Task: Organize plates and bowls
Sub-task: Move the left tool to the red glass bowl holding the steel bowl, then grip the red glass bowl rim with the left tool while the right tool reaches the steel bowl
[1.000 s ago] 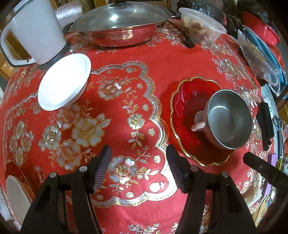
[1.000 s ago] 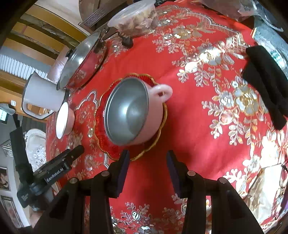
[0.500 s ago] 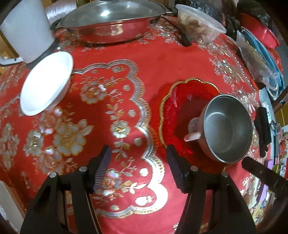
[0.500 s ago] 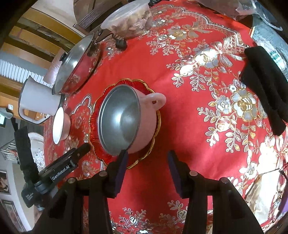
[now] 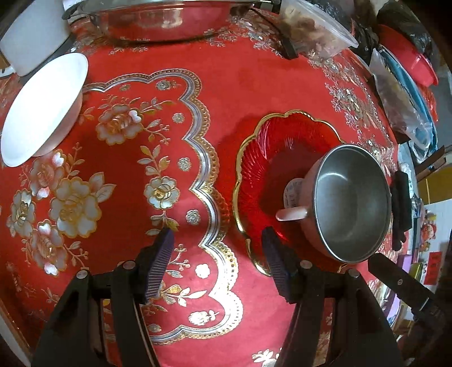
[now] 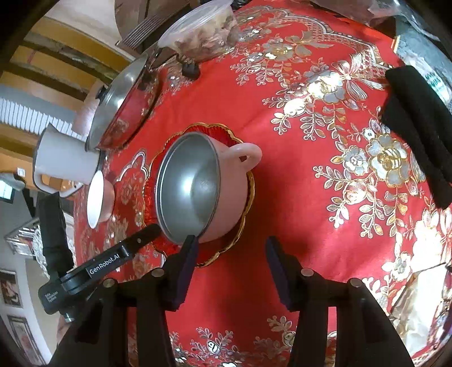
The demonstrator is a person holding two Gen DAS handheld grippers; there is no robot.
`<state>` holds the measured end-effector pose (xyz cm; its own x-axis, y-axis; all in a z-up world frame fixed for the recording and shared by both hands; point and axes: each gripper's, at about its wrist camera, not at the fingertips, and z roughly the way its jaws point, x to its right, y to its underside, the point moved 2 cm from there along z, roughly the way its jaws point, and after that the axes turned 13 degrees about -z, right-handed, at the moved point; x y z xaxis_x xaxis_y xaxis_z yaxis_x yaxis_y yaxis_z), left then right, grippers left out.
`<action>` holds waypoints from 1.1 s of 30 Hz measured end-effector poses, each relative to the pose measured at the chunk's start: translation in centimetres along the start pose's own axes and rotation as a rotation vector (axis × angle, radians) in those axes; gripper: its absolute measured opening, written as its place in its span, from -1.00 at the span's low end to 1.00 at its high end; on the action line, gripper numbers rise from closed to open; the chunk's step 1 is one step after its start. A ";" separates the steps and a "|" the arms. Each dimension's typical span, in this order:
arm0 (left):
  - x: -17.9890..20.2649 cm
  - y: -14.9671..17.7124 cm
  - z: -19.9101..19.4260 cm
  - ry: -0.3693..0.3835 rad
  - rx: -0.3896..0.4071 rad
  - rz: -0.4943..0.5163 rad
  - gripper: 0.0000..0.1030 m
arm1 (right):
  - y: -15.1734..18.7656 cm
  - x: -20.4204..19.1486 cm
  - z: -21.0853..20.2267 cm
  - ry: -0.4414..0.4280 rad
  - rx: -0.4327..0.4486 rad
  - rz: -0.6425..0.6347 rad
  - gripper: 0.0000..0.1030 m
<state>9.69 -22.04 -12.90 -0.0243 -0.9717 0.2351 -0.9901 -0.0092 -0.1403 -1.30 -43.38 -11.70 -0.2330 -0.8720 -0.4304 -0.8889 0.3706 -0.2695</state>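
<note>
A pink bowl [image 5: 350,203] with a steel inside and two loop handles sits on a red glass plate [image 5: 271,158] with a gold scalloped rim. In the right wrist view the same bowl [image 6: 197,189] stands on the plate [image 6: 248,194] just ahead of my right gripper [image 6: 230,245], which is open and empty. My left gripper [image 5: 217,240] is open too, its right finger over the plate's near rim. A white bowl [image 5: 42,110] rests at the far left, also seen as the white bowl [image 6: 97,197] beyond the plate.
A lidded steel pan [image 5: 169,19] and a white kettle [image 5: 31,34] stand at the back, with a plastic food tub [image 5: 319,25] beside them. Black cloth [image 6: 421,124] lies at the right. A red flowered tablecloth [image 5: 158,141] covers the table.
Both grippers have moved forward toward the plate and bowl, which now look larger and nearer. Neither gripper has changed its opening.
</note>
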 end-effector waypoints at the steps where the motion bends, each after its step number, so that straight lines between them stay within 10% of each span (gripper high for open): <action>1: 0.1 0.1 0.0 0.001 -0.001 0.002 0.23 | 0.0 0.1 0.0 0.003 0.000 0.003 0.00; 5: 0.1 0.1 0.5 0.004 -0.023 -0.012 0.19 | 0.2 0.3 -0.6 0.009 0.011 -0.002 0.00; 13: 2.2 0.4 0.4 0.021 -0.031 0.066 -0.73 | 1.0 0.7 0.2 0.011 -0.018 -0.003 0.00; 33: 2.5 0.3 -1.9 0.047 0.001 0.095 -0.82 | 1.4 -3.7 0.7 -0.009 0.014 -0.127 -0.01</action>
<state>9.08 -24.05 -10.54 -0.1249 -0.9560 0.2655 -0.9828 0.0826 -0.1650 -1.36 -39.42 -11.11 -0.1149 -0.9093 -0.4000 -0.9054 0.2615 -0.3344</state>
